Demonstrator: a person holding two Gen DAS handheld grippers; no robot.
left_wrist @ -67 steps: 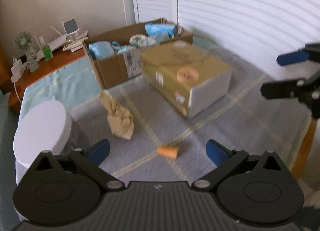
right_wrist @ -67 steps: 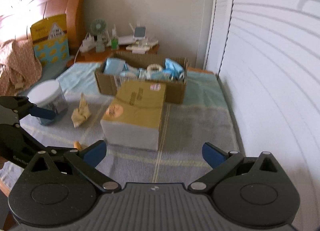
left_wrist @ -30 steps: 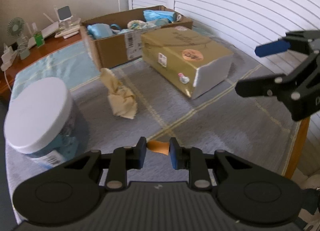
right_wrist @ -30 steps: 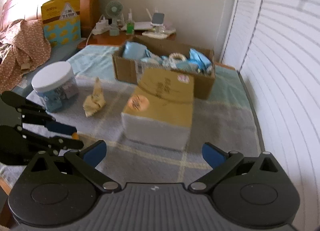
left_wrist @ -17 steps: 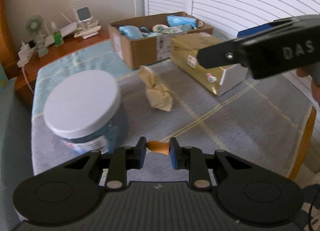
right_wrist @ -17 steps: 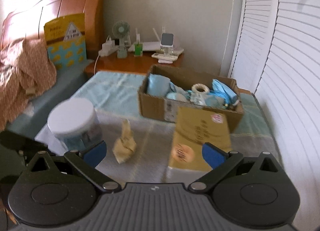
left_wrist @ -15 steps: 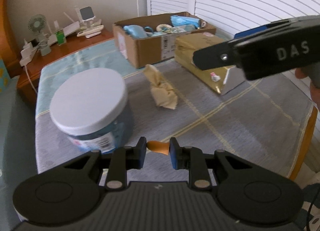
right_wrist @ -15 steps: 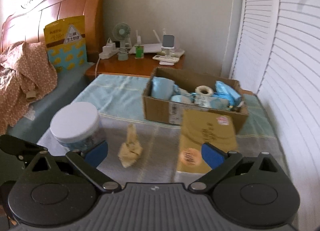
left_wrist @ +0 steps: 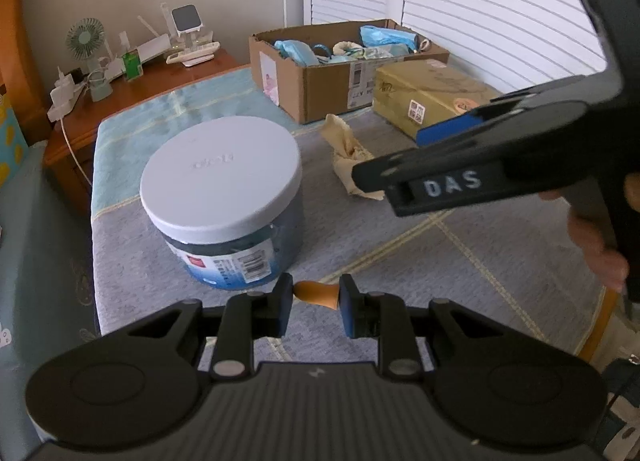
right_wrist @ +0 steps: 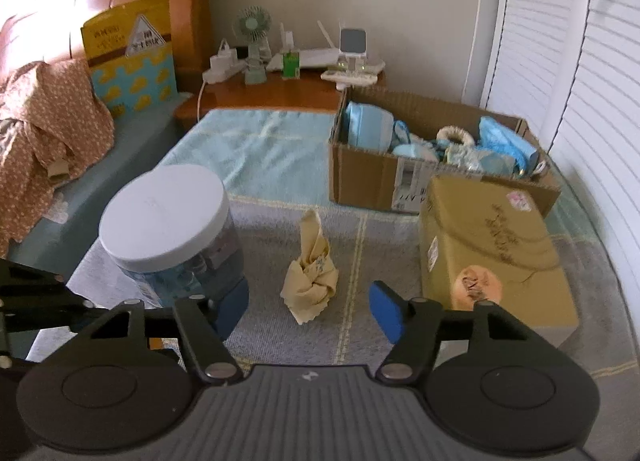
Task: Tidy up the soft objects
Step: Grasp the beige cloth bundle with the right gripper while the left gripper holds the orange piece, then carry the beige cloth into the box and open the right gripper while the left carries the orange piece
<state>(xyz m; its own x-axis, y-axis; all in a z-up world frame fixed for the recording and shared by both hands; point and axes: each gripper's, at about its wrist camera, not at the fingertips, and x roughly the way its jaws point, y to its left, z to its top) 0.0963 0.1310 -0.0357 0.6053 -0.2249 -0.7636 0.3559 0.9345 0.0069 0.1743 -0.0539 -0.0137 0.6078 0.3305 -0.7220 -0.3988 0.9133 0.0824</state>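
Observation:
My left gripper [left_wrist: 314, 301] is shut on a small orange soft piece [left_wrist: 316, 294] and holds it above the grey blanket, in front of a jar with a white lid [left_wrist: 222, 197]. My right gripper [right_wrist: 308, 311] is open and empty, its pads on either side of a crumpled yellow cloth [right_wrist: 310, 275] that lies just ahead on the blanket. The cloth also shows in the left wrist view [left_wrist: 348, 157], partly behind the right gripper's fingers [left_wrist: 460, 173]. The jar stands left of the cloth in the right wrist view [right_wrist: 168, 217].
An open cardboard box [right_wrist: 400, 177] with blue soft items stands at the back. A closed tan box [right_wrist: 492, 253] lies right of the cloth. A wooden nightstand [right_wrist: 280, 91] with a fan and gadgets is behind. White shutters [right_wrist: 580, 101] line the right side.
My left gripper closed on the orange piece and lifted it, moving back left toward the jar. My right gripper swung left across the blanket and now faces the yellow cloth, its jaws narrower.

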